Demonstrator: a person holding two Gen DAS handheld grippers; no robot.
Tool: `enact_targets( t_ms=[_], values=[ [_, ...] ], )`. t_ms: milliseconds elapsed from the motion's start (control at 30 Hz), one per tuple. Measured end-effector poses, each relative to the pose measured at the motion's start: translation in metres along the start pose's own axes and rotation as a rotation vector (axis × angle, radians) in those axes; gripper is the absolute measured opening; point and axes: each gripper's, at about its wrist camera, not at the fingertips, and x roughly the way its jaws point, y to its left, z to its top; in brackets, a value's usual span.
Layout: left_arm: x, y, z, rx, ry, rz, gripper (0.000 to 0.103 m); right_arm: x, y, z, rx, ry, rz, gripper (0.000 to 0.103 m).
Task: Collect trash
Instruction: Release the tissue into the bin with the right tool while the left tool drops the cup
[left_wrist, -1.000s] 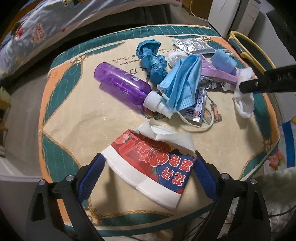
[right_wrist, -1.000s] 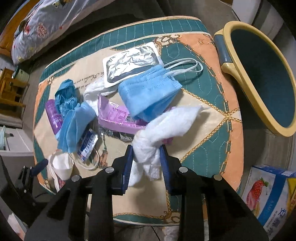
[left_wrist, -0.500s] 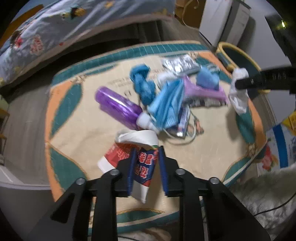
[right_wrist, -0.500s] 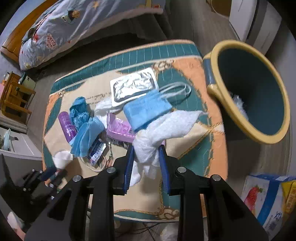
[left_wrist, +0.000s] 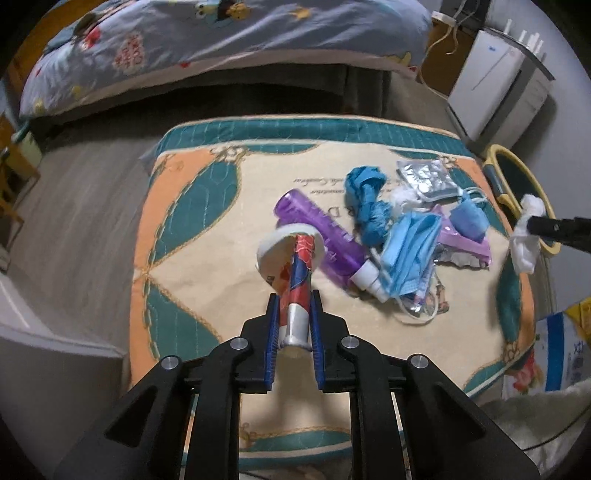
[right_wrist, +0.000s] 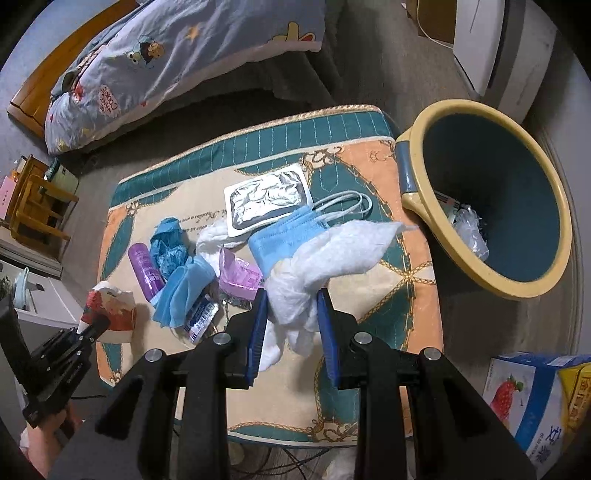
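Observation:
A crushed red-and-white paper cup is squeezed between my left gripper's blue pads, whose jaws are closing on it; it hangs clear above the patterned mat. My right gripper is shut on a white tissue wad, held above the mat's right side, left of the yellow-rimmed bin. On the mat lie a purple bottle, a blue glove, blue masks, a purple wrapper and a foil pack.
The bin holds crumpled plastic. A bed with a blue quilt lies beyond the mat. A white appliance stands at the far right. A strawberry-printed box sits on the floor near right. A wooden chair stands at the left.
My left gripper shut on the paper cup, flattening it, and lifted it off the mat. My right gripper rose with the tissue, and the bin came further into its view.

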Motion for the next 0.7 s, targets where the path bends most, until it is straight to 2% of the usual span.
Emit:
enact_targets(
  t_ms=[133,267,333,467,567,700],
  values=[
    [-0.015,-0.010,0.005,0.047,-0.069,0.011,0.011,-0.013,0.003,0.006,-0.018,-0.036,0.009,0.026],
    [-0.034,-0.019,0.014,0.060,-0.125,-0.012,0.011,-0.033,0.002,0.013,-0.017,-0.088,0.041,0.026],
    [-0.050,-0.034,0.021,0.107,-0.174,-0.018,0.011,-0.046,0.000,0.018,-0.016,-0.121,0.051,0.026],
    [-0.084,-0.065,0.043,0.173,-0.248,-0.090,0.011,-0.075,-0.010,0.029,-0.037,-0.205,0.031,0.026],
    [-0.108,-0.095,0.071,0.231,-0.297,-0.152,0.011,-0.090,-0.024,0.038,-0.032,-0.256,0.010,0.026],
    [-0.118,-0.131,0.100,0.307,-0.322,-0.192,0.011,-0.099,-0.053,0.045,0.004,-0.289,-0.007,0.026]
  ],
)
